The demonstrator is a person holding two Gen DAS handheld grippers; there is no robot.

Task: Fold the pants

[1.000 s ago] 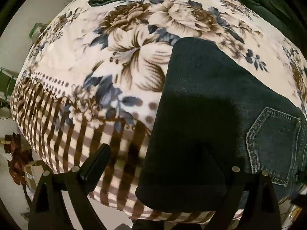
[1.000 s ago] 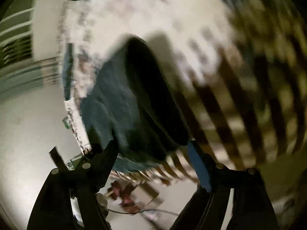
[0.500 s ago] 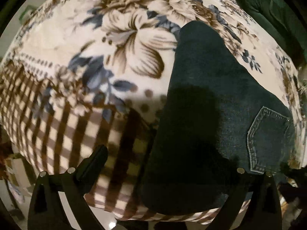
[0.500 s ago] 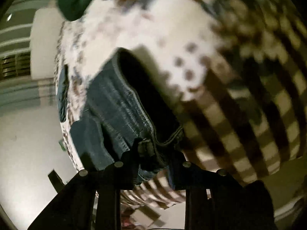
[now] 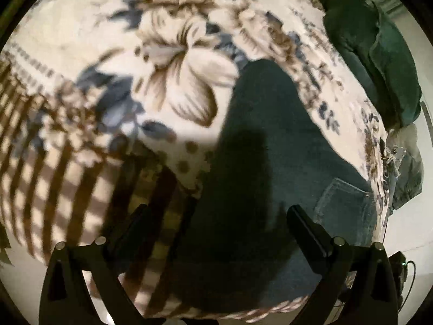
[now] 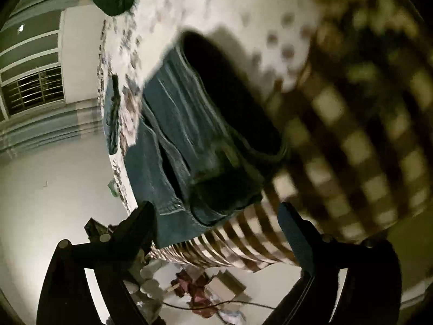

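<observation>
A wide blanket [image 5: 89, 38], cream with brown and blue flowers and a brown checked border, covers the bed and fills most of both views. The dark jeans [image 5: 265, 140] lie on it near the edge, already doubled into a long flat panel, with a back pocket [image 5: 343, 205] facing up at the right. From the right wrist view the jeans [image 6: 194, 135] show their stacked layers and the seamed waist end hanging at the blanket's edge. A heap of dark green cloth [image 5: 379, 62] sits well apart at the far corner.

The left gripper [image 5: 213, 222] hovers over the near end of the jeans with its jaws spread wide, holding nothing. The right gripper [image 6: 216, 216] is likewise spread, its fingers on either side of the waist end without pinching it.

The step in hand looks like taking hold of the near end for the next fold. To do it well, each gripper should bite through all the layers at once, near the two corners, so nothing slips. Both ends should then lift together and travel level, keeping the fold line straight and the edges matched. Both views are blurred, so the exact layer edges are hard to read.
</observation>
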